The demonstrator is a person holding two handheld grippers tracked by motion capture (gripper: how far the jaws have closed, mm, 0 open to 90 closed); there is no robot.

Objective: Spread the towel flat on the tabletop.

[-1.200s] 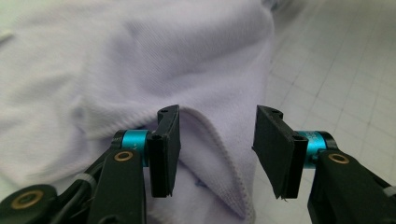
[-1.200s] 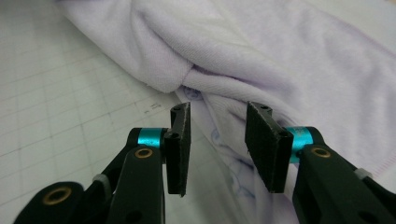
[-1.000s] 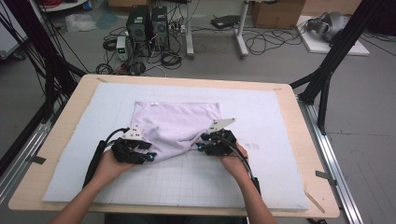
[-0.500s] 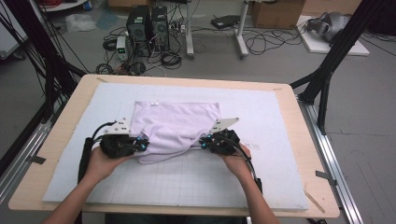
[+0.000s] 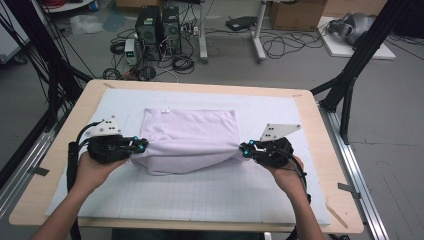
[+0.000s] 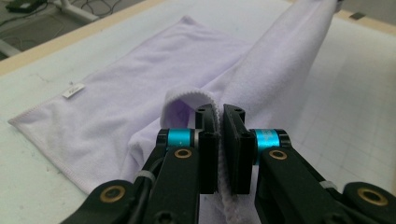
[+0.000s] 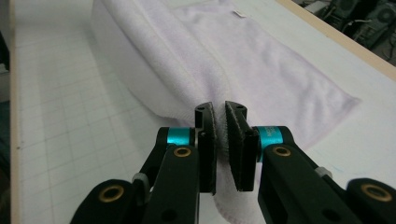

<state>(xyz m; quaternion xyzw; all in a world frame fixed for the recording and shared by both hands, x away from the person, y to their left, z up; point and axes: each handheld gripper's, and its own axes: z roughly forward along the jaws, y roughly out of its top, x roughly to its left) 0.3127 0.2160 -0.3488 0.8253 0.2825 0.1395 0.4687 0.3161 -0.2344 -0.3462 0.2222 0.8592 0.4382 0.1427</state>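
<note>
Both grippers, left gripper (image 5: 141, 145) and right gripper (image 5: 243, 148), are pinching opposite near corners of the lilac towel (image 5: 189, 137), stretching its near edge above the mat's (image 5: 200, 195) middle, hands level, jaws facing inward.

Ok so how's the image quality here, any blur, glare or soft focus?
High view: even lighting, no glare, slightly soft; the towel reads clearly. Left gripper view: the left gripper is sharp, the far towel end soft. Right gripper view: the right gripper is crisp, the background corner blurred.
</note>
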